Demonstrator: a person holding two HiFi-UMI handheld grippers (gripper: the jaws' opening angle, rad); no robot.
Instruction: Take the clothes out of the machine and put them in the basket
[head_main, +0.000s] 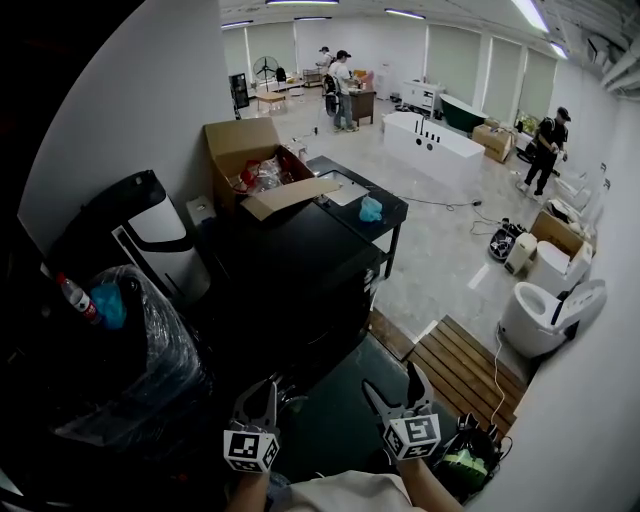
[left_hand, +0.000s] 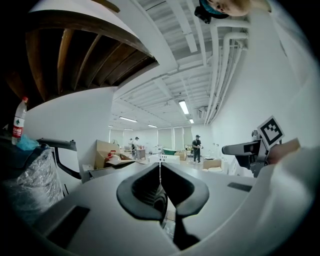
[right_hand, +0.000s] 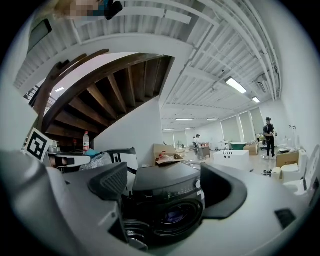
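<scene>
Your right gripper (right_hand: 165, 175) has its jaws spread wide with nothing between them. Your left gripper (left_hand: 160, 175) has its jaws pressed together on nothing. Both hang low in front of you, side by side, short of the black washing machine (right_hand: 170, 197).

The clothes are in that machine, as far as you can judge. Its round door (right_hand: 172, 216) faces you in the right gripper view and looks closed, with a faint purplish shape behind the glass that may be fabric. In the head view the machine (head_main: 300, 265) stands straight ahead of both grippers, and neither touches it.

You are at the very start, in the approach, with nothing taken out yet. The next move calls for the open right gripper to reach the door's edge or handle, close on it and swing it aside. No view shows the handle, so find it before you commit. The left gripper has to open before it can pick anything up.

I cannot pick out the basket with certainty. A round ribbed thing (right_hand: 131, 235) sits low beside the machine in the right gripper view, and it is too dark to name. Find the basket before you pull the first garment.

To your left, a plastic-wrapped bundle (head_main: 150, 350) with a bottle (head_main: 78, 298) on top crowds the machine's side. Behind the machine an open cardboard box (head_main: 255, 165) rests on a black table (head_main: 385, 228). A wooden platform (head_main: 465, 370) lies on the floor to your right.
</scene>
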